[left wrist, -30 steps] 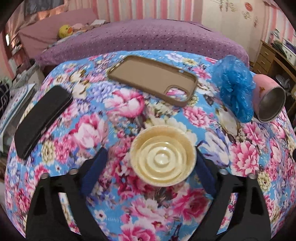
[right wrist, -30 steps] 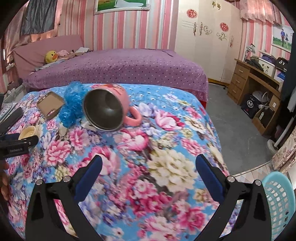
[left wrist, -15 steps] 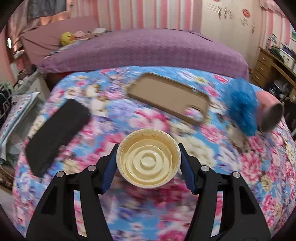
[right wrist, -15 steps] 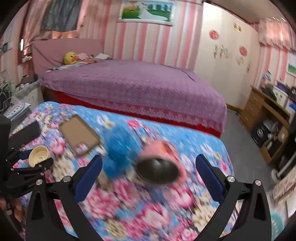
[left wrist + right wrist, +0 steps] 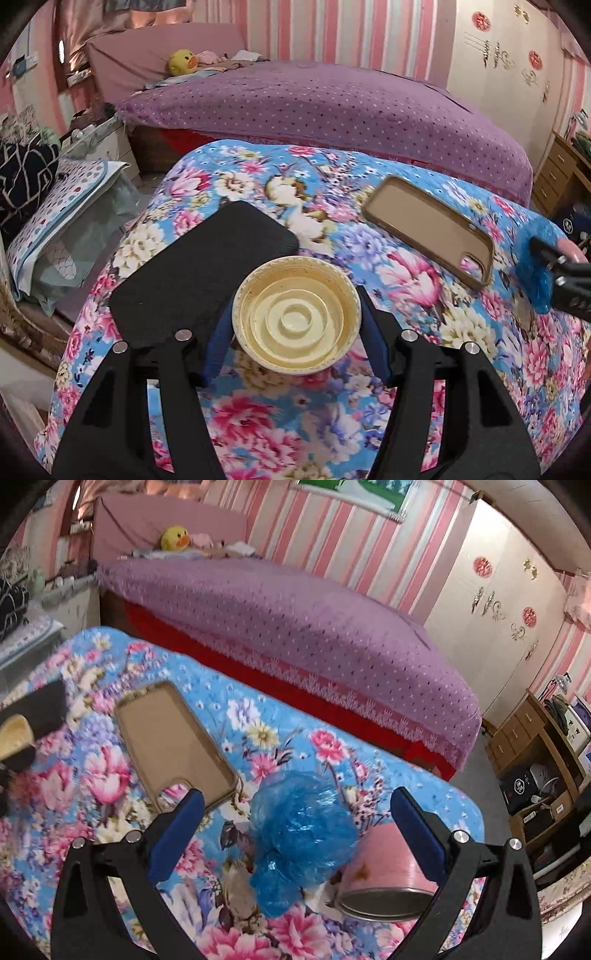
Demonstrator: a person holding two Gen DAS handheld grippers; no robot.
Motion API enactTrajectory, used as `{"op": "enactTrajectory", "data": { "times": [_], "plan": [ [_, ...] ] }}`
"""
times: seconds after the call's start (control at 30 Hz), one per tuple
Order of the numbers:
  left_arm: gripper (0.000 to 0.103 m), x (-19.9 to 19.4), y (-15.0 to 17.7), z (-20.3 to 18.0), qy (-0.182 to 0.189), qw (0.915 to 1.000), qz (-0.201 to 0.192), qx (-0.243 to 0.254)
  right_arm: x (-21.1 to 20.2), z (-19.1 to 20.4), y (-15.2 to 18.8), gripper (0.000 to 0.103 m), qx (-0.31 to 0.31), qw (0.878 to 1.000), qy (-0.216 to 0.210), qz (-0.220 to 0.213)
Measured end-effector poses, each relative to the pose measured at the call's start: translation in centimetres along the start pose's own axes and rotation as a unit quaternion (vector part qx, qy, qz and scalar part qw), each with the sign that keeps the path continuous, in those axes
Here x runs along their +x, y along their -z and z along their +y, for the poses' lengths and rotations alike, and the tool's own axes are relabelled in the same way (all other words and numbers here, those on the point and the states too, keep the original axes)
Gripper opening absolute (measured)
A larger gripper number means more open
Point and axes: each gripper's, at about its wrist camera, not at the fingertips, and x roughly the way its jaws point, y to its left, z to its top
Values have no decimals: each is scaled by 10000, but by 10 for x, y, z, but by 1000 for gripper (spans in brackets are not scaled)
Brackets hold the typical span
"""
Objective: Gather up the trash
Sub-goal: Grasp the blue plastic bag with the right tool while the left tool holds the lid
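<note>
Left gripper (image 5: 297, 325) has closed on the paper cup (image 5: 296, 320), lifting it.

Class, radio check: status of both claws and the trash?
Left claw shut on cream paper cup. Right claw open over blue plastic wrapper. Pink mug crowds the wrapper.

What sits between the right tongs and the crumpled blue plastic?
Nothing visible: the open right tongs already frame the blue plastic wad on the floral cloth. The tipped pink mug touches its right side.
</note>
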Motion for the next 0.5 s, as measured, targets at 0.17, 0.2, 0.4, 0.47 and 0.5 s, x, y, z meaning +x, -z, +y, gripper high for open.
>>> {"op": "enactTrajectory", "data": {
  "times": [0.17, 0.2, 0.4, 0.47, 0.5],
  "plan": [
    [60, 1, 0, 8, 28, 9999, 32, -156, 14, 10, 3, 98, -140, 9997, -45, 194],
    [60, 2, 0, 8, 35, 9999, 36, -157, 18, 11, 3, 98, -143, 9996, -90, 247],
    [60, -2, -1, 10, 43, 9998, 8, -190, 32, 19, 6, 72, -220, 9986, -234, 422],
    [60, -4, 0, 10, 40, 9998, 2, -187, 38, 19, 8, 63, -190, 9983, -293, 475],
    [60, -5, 0, 10, 29, 9998, 2, -178, 40, 19, 9, 53, -182, 9982, -306, 482]
  ]
}}
